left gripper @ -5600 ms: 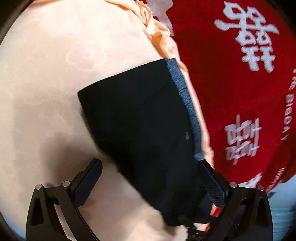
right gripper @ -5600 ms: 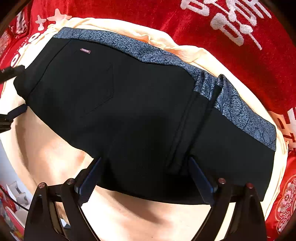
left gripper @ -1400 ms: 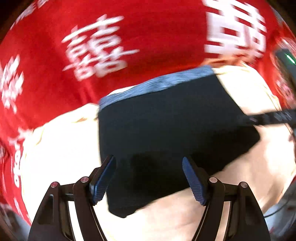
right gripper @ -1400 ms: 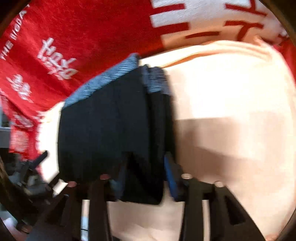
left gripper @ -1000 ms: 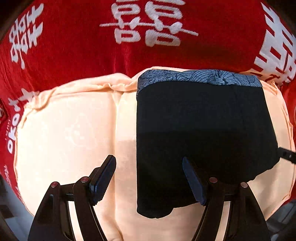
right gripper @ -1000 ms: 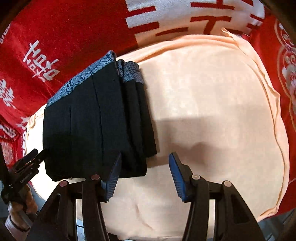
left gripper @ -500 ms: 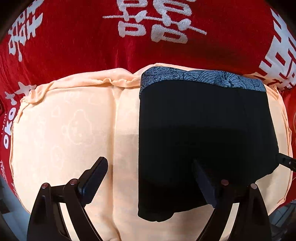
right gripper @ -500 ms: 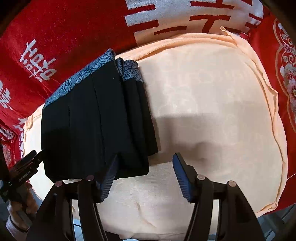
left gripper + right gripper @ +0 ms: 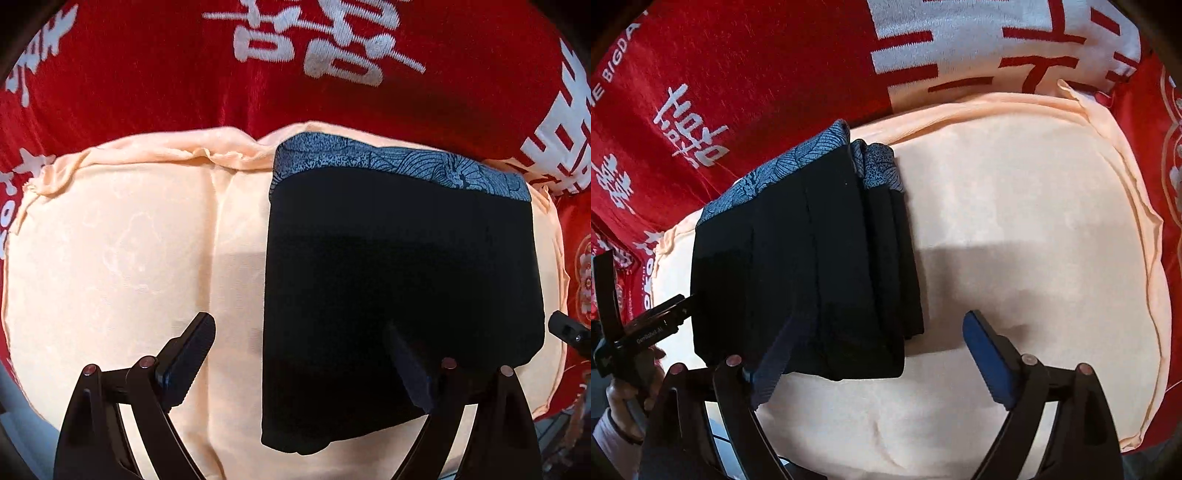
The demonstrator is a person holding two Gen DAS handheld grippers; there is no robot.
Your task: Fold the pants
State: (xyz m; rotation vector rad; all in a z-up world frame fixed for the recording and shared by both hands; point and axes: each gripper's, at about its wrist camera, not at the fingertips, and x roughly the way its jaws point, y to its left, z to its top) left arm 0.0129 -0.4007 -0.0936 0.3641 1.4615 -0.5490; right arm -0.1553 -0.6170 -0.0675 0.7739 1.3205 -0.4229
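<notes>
Black pants (image 9: 402, 280) with a grey-blue patterned waistband (image 9: 402, 166) lie folded into a compact rectangle on a peach cushion (image 9: 122, 258). My left gripper (image 9: 299, 343) hangs open above the bundle's left edge, one finger over the cushion, the other over the black cloth. In the right wrist view the pants (image 9: 798, 266) show stacked layers on their right side. My right gripper (image 9: 879, 339) straddles the bundle's near right corner; its jaws are opening and the pads press on nothing.
A red blanket (image 9: 147, 81) with white characters surrounds the cushion. The cushion's right half (image 9: 1034, 229) is bare fabric. A person's hand (image 9: 631, 384) holds the left tool at the lower left of the right wrist view.
Both grippers have widened their jaws. The left one has sunk slightly nearer the cushion. The folded pants have stayed in place.
</notes>
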